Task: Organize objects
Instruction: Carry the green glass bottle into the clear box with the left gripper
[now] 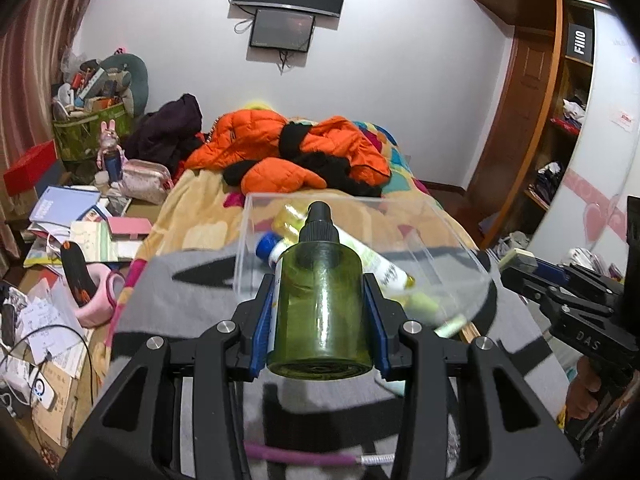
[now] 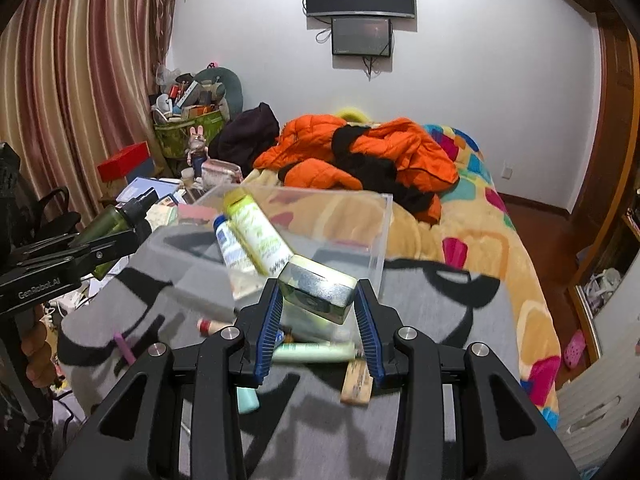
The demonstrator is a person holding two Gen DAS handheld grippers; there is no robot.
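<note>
Blue-padded jaws of the left gripper (image 1: 320,312) are clamped on a green translucent spray bottle (image 1: 323,304), which is held clear of the surface with its black pump cap pointing away from the camera. The right gripper (image 2: 318,300) likewise grips a small metallic tin (image 2: 318,290), its pads pressing on both sides of the tin, which sits tilted between them. Beneath both tools lies a grey cloth with black markings (image 2: 420,312), spread over the near end of the bed. Loose items rest on this cloth: a pale green tube (image 2: 316,352), a wooden block (image 2: 356,386), a mint-coloured container (image 2: 247,398), a purple stick (image 2: 125,347) and a small piece with a red end (image 2: 210,326); motion blur prevents firm identification of these. Just beyond them stands a clear plastic box (image 2: 376,236), open at the top, containing a yellow-green tube (image 2: 256,232) and, touching it, a white tube with a blue cap (image 2: 228,244). Farther along the patterned bedspread (image 2: 472,240), an orange padded jacket (image 2: 360,152) is heaped with black clothing. To the left of the bed, a low surface carries books and papers (image 1: 76,220), a pink pouch (image 1: 146,180) and a rabbit figurine (image 1: 110,148). On the far wall hang two dark screens (image 2: 360,12), one above the other. Striped curtains (image 2: 80,80) close off the left side.
</note>
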